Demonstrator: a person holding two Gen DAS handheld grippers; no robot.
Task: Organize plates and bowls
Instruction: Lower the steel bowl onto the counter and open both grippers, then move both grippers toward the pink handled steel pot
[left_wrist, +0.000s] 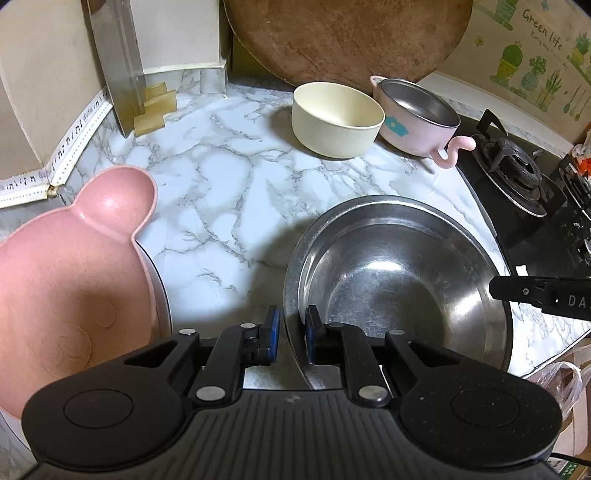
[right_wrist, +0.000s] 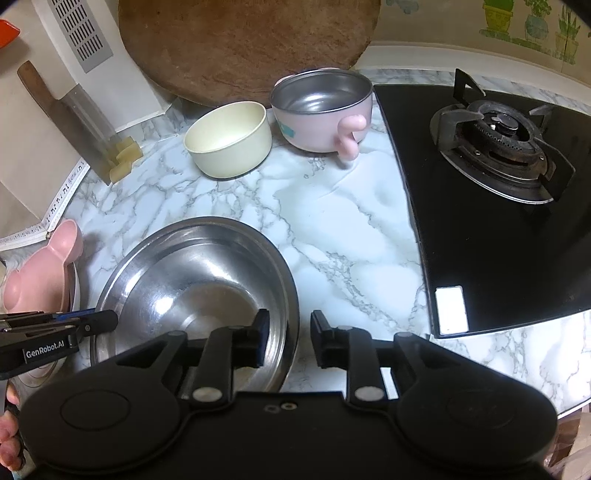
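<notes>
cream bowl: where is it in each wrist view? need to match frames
Left wrist: cream bowl upper centre, just left of the pink steel-lined cup.
Right wrist: cream bowl upper left of centre, again left of that cup.
Shared landmark: round wooden board behind both.

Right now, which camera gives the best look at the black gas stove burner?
The right wrist view: the black gas stove burner sits whole and unobstructed on its glass top. The left wrist view catches it only small and distorted near the right edge.
</notes>
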